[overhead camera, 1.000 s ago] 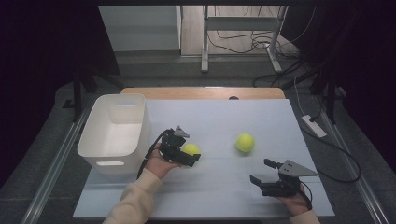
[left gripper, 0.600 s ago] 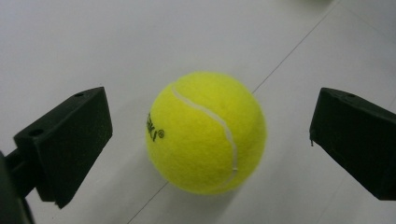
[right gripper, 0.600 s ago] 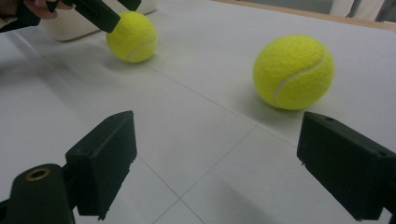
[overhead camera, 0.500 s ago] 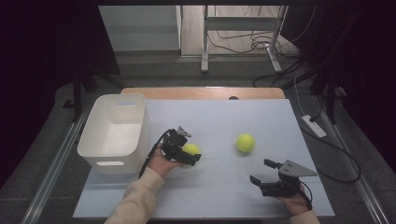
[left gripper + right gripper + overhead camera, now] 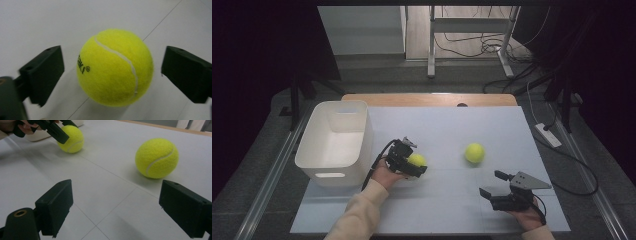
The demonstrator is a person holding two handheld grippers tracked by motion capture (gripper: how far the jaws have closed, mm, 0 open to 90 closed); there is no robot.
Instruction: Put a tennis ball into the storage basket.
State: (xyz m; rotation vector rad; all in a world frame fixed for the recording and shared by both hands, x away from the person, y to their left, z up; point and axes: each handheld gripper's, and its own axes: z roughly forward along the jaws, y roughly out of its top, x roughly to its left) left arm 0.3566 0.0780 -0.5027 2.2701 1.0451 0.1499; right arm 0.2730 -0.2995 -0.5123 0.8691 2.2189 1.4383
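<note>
A yellow tennis ball [image 5: 115, 67] lies on the pale table mat between the jaws of my left gripper [image 5: 111, 68]. The jaws have just been closing on it, and a narrow gap still shows on each side, so the pads are not pressing. From above, this ball [image 5: 417, 159] and the left gripper [image 5: 417, 165] sit just right of the white bin. A second tennis ball [image 5: 474, 153] rests alone mid-table. My right gripper [image 5: 490, 183] stands open near the front right, with nothing between its jaws; that ball [image 5: 157, 158] lies a little beyond it.
A white plastic bin [image 5: 332, 172] stands at the table's left, open at the top, with nothing visible inside. The pale mat [image 5: 447, 130] covers the table. Beyond the far wooden edge are a stand and cables on the floor.
In the high view both hands and both balls keep their places; no shift is plain at that size.
</note>
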